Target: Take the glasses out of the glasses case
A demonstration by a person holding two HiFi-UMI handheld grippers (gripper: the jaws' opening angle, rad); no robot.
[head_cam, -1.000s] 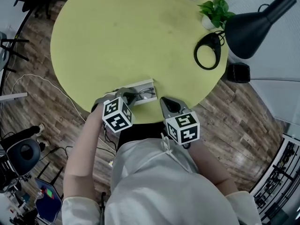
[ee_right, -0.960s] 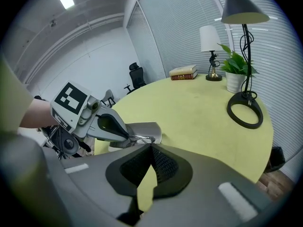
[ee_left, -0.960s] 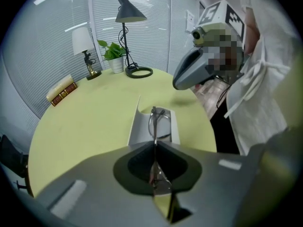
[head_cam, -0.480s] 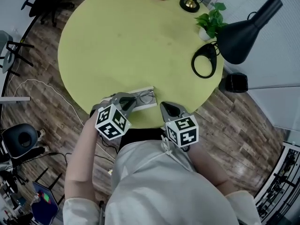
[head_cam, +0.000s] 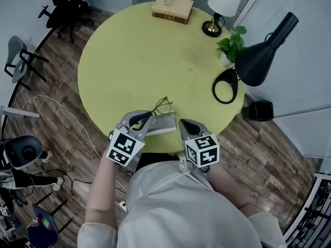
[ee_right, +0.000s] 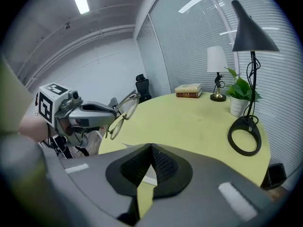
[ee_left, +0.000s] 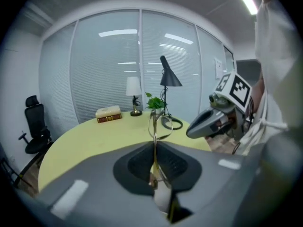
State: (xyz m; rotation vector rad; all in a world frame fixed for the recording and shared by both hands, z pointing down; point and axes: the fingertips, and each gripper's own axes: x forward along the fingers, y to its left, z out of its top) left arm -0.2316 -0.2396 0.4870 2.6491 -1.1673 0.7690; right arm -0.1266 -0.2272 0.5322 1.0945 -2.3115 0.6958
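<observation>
- The glasses (head_cam: pixel 163 106) are out of the glasses case (head_cam: pixel 164 124). The left tool (head_cam: pixel 144 119) is clamped on the frame and holds them in the air just above it.
- They have thin gold-coloured rims and clear lenses, and they hang tilted.
- The pale case lies open near the front edge of the yellow bench (head_cam: pixel 139 56).
- The right tool (head_cam: pixel 187 124) is just beside the case, jaws together on nothing.
- What is left is probably only to set the glasses down.
</observation>
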